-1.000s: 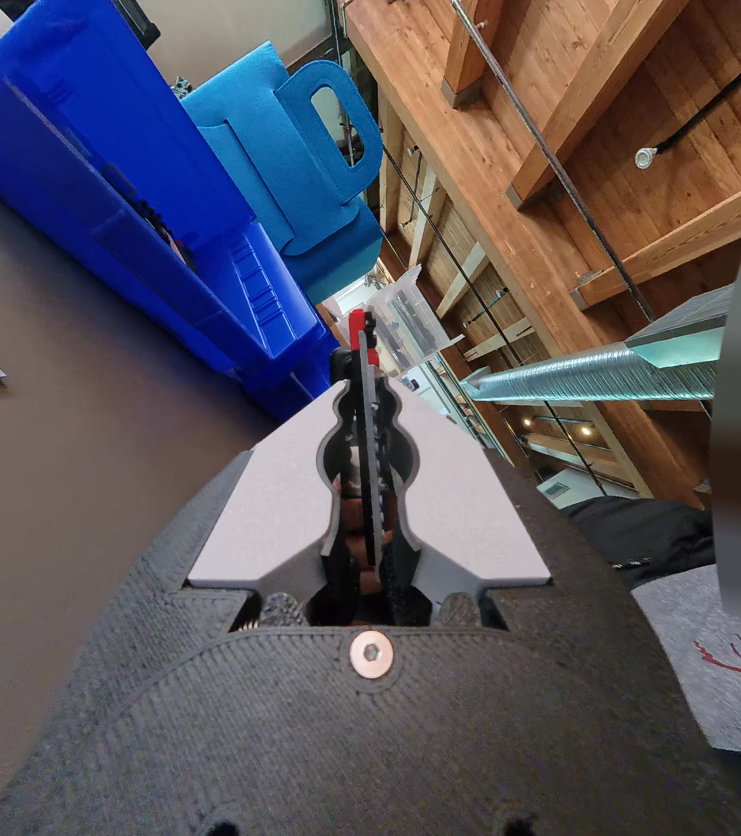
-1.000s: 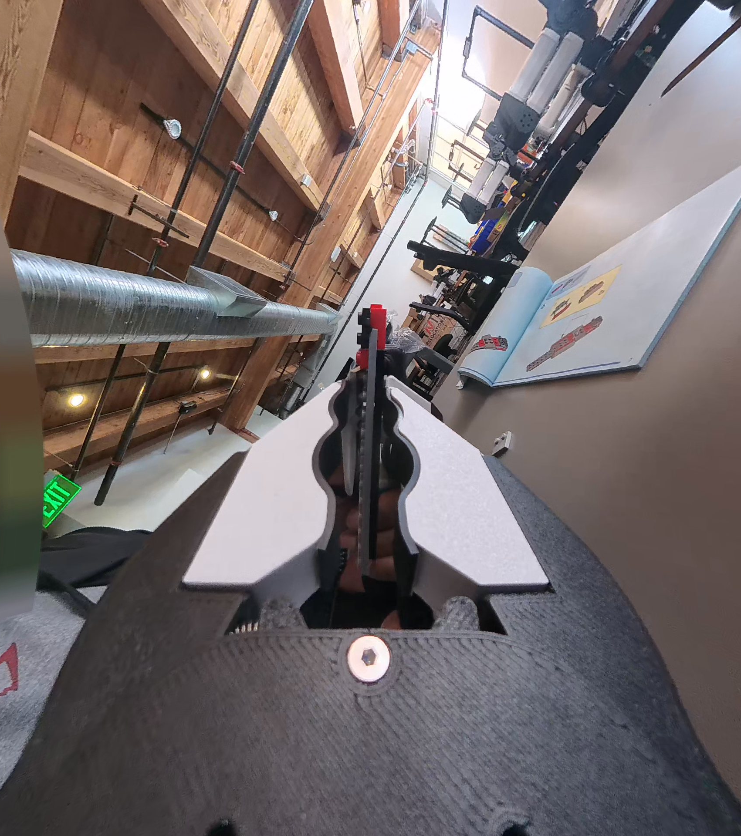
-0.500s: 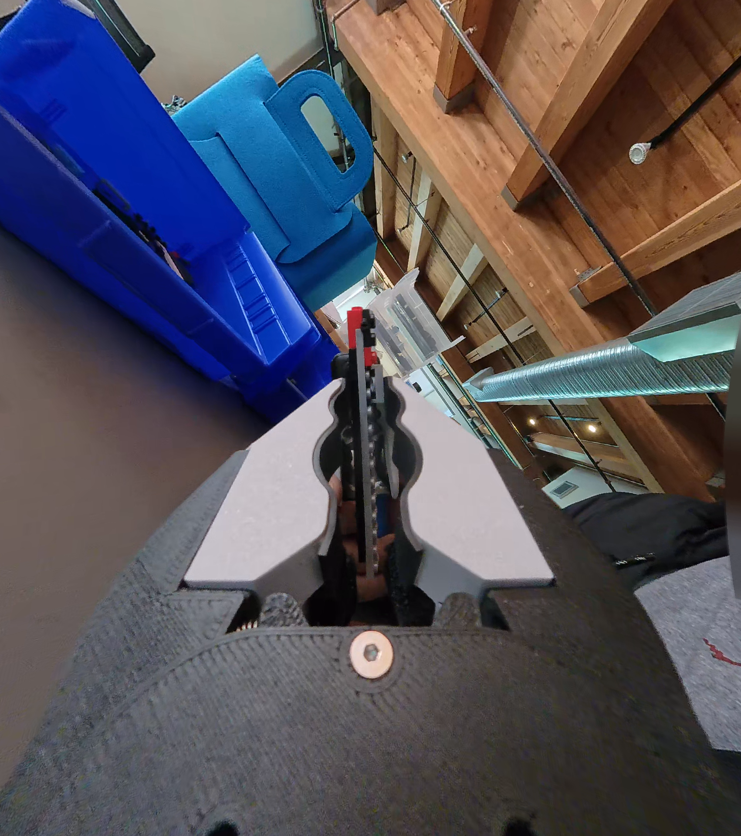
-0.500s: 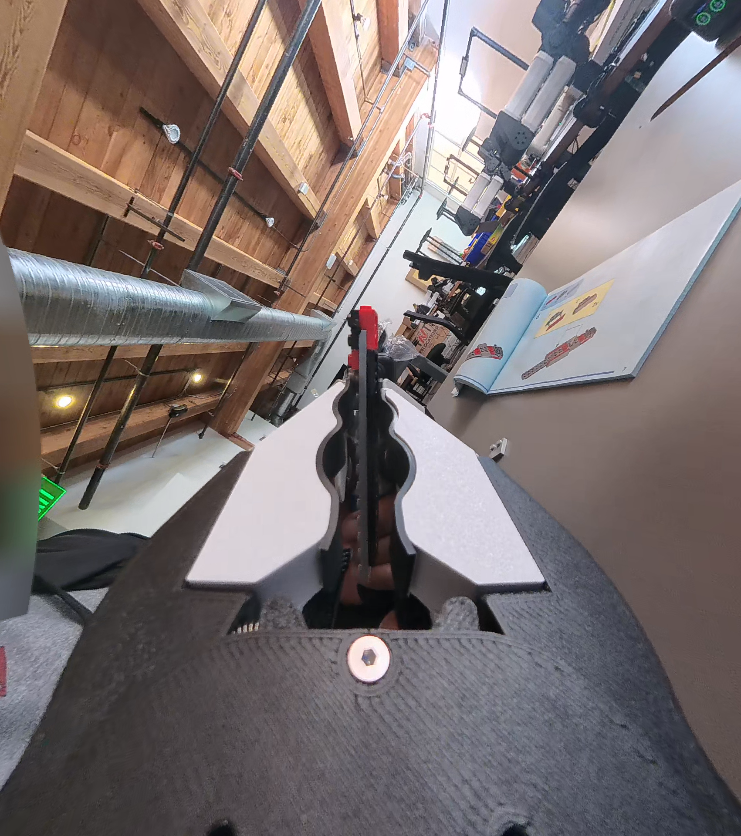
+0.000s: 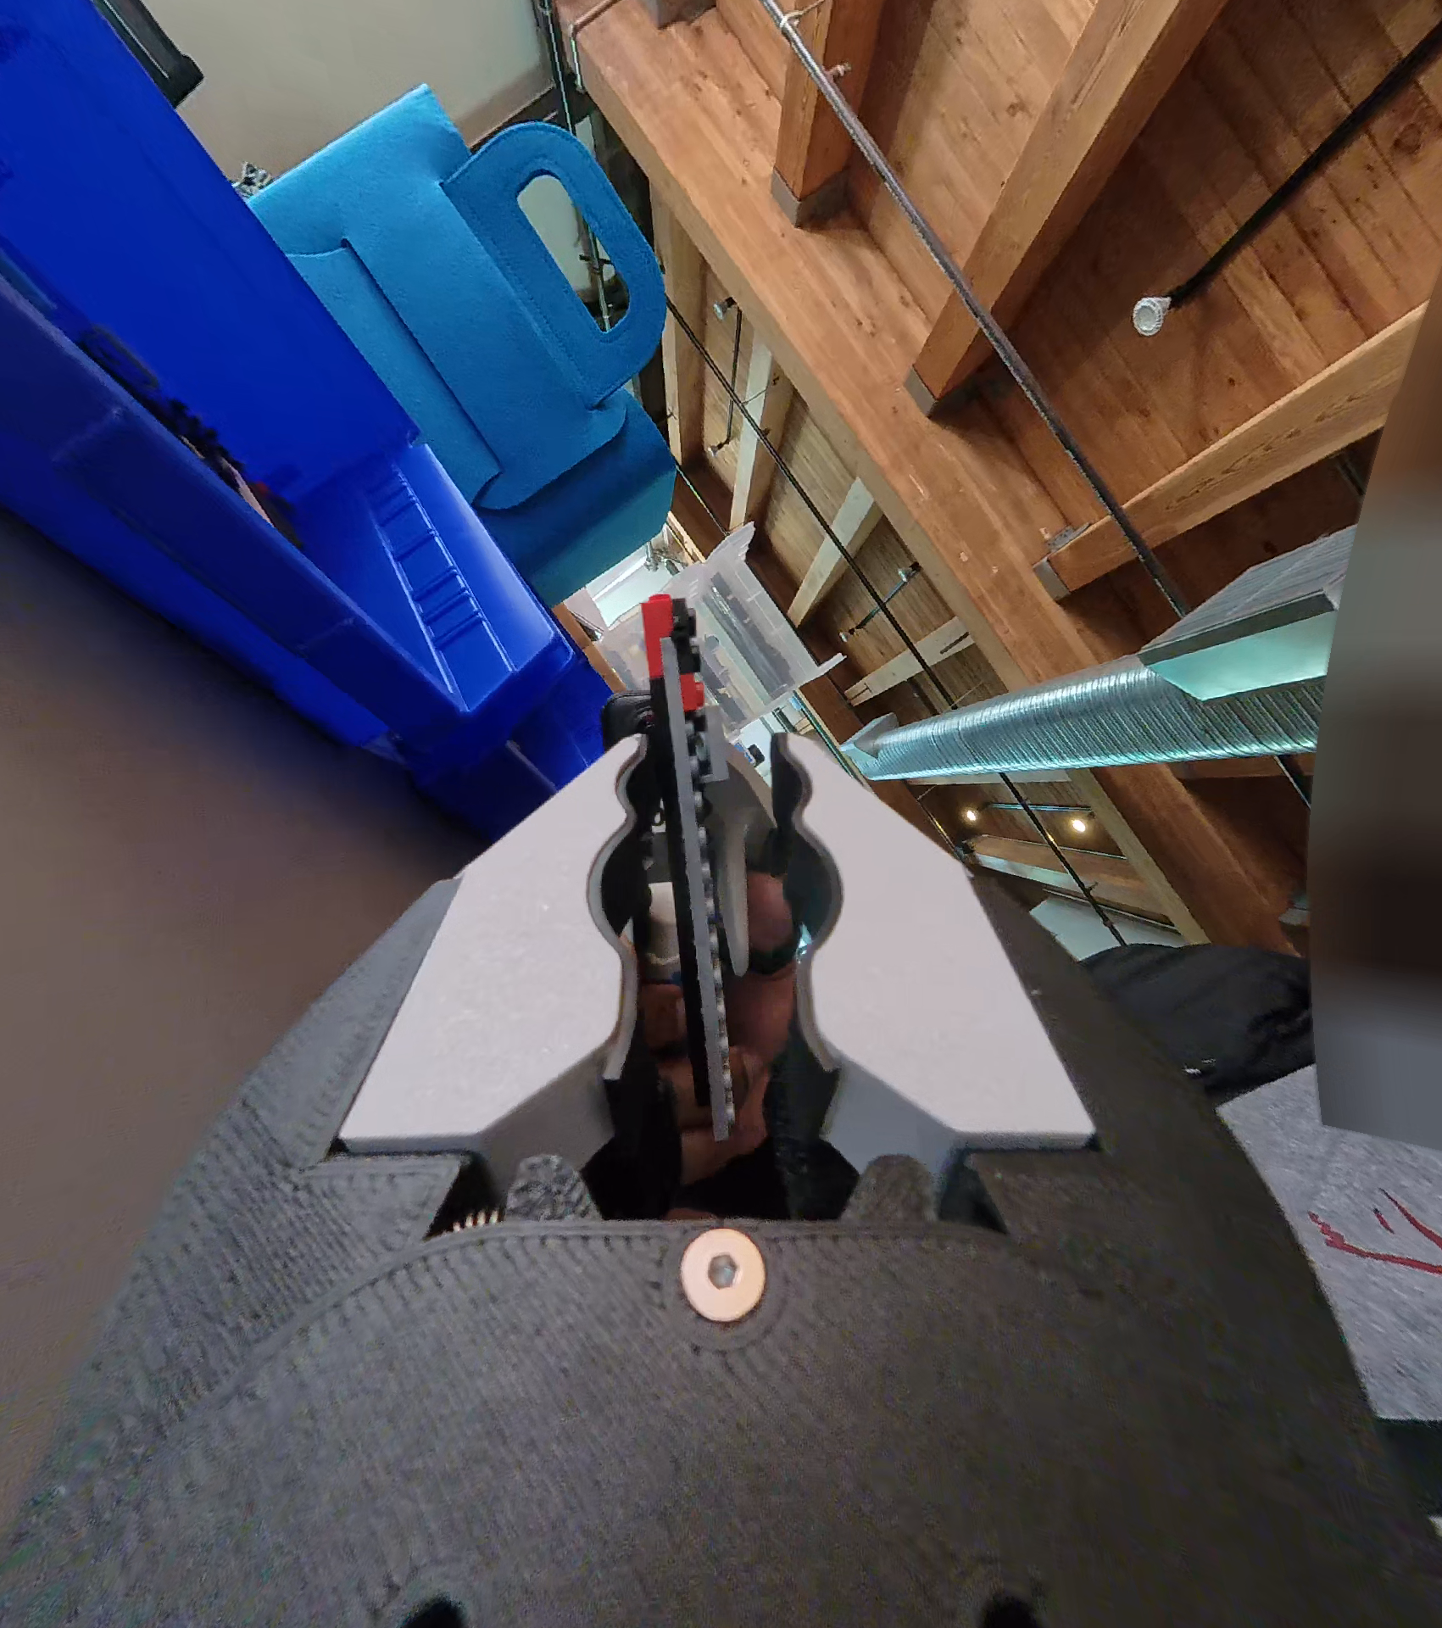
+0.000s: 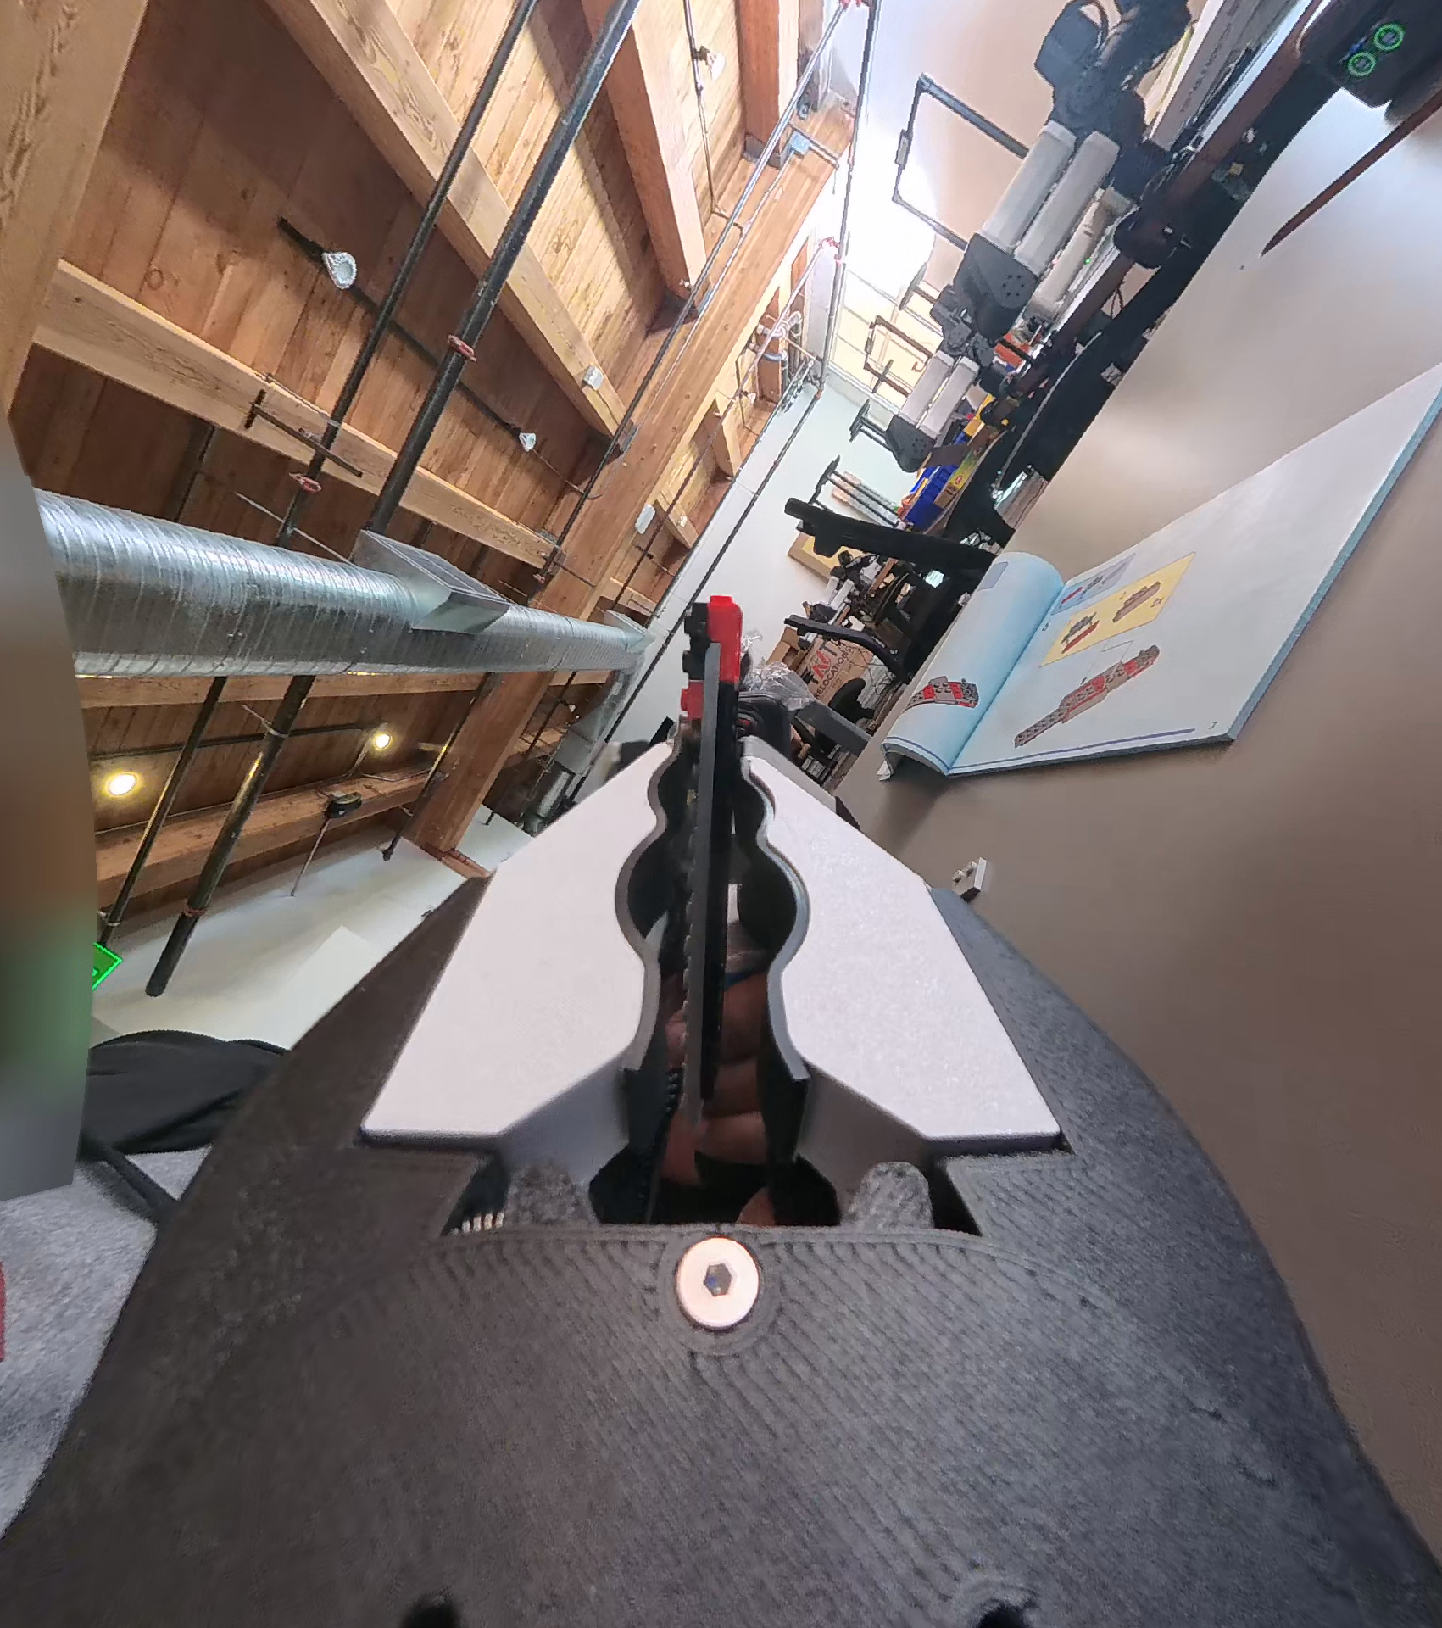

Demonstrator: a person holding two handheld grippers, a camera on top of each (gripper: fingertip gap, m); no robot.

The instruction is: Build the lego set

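A brown counter (image 5: 127,881) carries deep blue plastic bins (image 5: 171,423), with a lighter blue felt bag (image 5: 470,299) with a cut-out handle leaning behind them. A clear plastic organiser box (image 5: 743,617) shows past the bins. Overhead run wooden ceiling beams (image 6: 453,176), dark pipes and a ribbed silver duct (image 6: 259,608). Black equipment racks (image 6: 1008,264) stand at the far end of the room.

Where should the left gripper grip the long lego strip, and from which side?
Pinch the lego strip across its broad faces, mid-length, below the red bricks. It stands edge-on inside the open left gripper, leaning on one finger, so close from both flat sides; the thin edges offer little hold. The right gripper is shut on it.
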